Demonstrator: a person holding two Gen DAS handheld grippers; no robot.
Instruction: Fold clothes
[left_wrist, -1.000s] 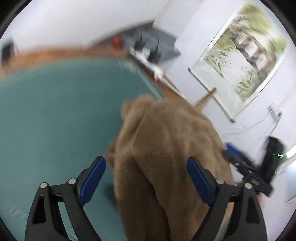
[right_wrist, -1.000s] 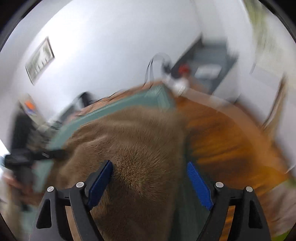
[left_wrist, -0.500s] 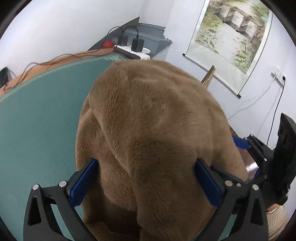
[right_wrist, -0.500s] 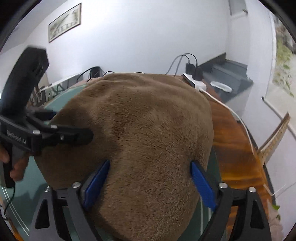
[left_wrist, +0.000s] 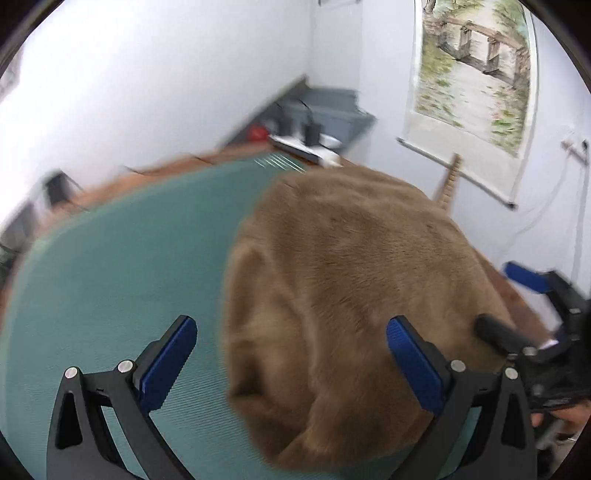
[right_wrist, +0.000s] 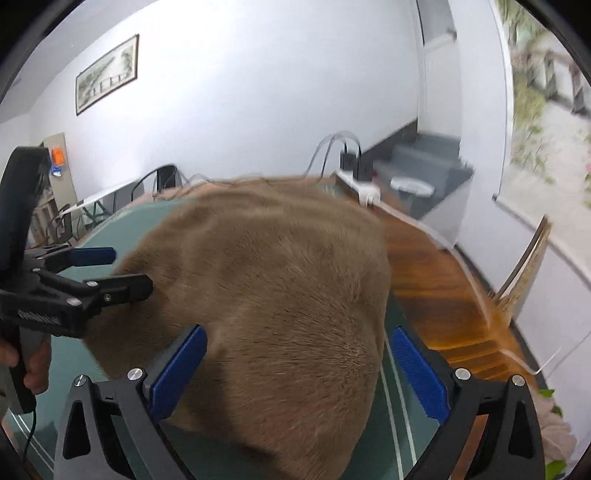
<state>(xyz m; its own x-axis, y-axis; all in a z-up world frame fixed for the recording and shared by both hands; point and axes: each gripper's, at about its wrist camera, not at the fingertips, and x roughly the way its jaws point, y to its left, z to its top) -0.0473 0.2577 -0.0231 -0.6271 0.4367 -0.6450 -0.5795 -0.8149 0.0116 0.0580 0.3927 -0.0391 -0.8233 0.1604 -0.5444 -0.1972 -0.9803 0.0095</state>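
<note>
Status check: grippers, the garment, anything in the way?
Left gripper open. Right gripper open. Brown fleece bunched on the green mat, between both sets of fingers, ungripped. Nothing in the way.

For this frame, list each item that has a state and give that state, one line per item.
brown fleece garment: bunched in a mound on the green mat, not flat.
left gripper: open, fingers wide apart, fleece lying between them.
right gripper: open, fingers astride the near edge of the fleece.
green mat: spread flat on the wooden table.
power strip: black adapters plugged in, cables attached.
wall scroll: hanging unrolled.
</note>
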